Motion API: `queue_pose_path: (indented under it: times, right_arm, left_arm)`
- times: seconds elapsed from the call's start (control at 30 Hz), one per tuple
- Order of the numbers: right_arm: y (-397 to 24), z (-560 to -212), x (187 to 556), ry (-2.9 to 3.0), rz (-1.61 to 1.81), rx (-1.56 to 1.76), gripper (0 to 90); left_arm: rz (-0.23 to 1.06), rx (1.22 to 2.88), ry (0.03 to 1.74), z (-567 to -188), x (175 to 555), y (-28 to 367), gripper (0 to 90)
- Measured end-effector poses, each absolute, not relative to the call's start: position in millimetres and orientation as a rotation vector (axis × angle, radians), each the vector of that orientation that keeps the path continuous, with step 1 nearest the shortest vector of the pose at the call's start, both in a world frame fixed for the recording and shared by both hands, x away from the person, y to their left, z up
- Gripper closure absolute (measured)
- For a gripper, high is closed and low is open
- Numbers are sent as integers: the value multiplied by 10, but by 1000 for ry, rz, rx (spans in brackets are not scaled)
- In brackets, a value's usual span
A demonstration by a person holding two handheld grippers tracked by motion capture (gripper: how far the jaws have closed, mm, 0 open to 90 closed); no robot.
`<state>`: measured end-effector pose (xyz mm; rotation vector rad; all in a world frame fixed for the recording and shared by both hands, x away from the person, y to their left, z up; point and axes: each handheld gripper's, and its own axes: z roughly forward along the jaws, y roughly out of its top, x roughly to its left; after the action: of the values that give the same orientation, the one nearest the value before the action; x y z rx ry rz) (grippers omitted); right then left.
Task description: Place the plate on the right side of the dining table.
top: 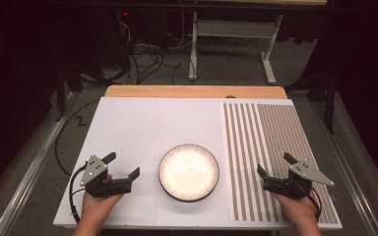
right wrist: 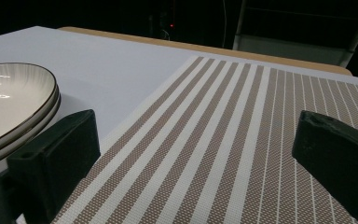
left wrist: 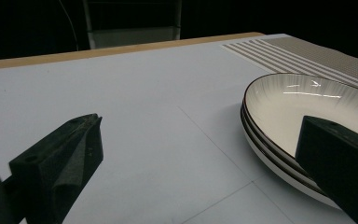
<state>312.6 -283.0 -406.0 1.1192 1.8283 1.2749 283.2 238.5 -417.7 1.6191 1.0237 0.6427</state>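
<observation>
Two white plates with dark rims sit stacked (top: pixel 189 172) on the white table top, near its front middle. My left gripper (top: pixel 124 164) is open and empty, a little left of the stack and low over the table. In the left gripper view the stack (left wrist: pixel 279 107) lies just beyond the right jaw of that gripper (left wrist: pixel 200 126). My right gripper (top: pixel 273 163) is open and empty over the striped brown and white placemat (top: pixel 275 147). In the right gripper view the gripper (right wrist: pixel 196 126) frames the placemat (right wrist: pixel 223 140), with the plates (right wrist: pixel 9 102) at the left.
The white board (top: pixel 142 123) covers the table, with a wooden strip (top: pixel 192 91) along its far edge. Beyond the table stand a frame with white legs (top: pixel 231 29) and loose cables (top: pixel 147 59) on the floor. A black cable (top: pixel 66 142) hangs off the table's left side.
</observation>
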Motion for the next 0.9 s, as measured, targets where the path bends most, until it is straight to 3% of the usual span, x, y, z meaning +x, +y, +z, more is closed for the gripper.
queue_pose_path:
  times: [0.9]
  right_arm:
    - [-2054, -4096, 3177, 2003, 1275, 948, 33]
  left_arm:
    - [656, 1608, 1020, -4168, 2836, 2383, 26]
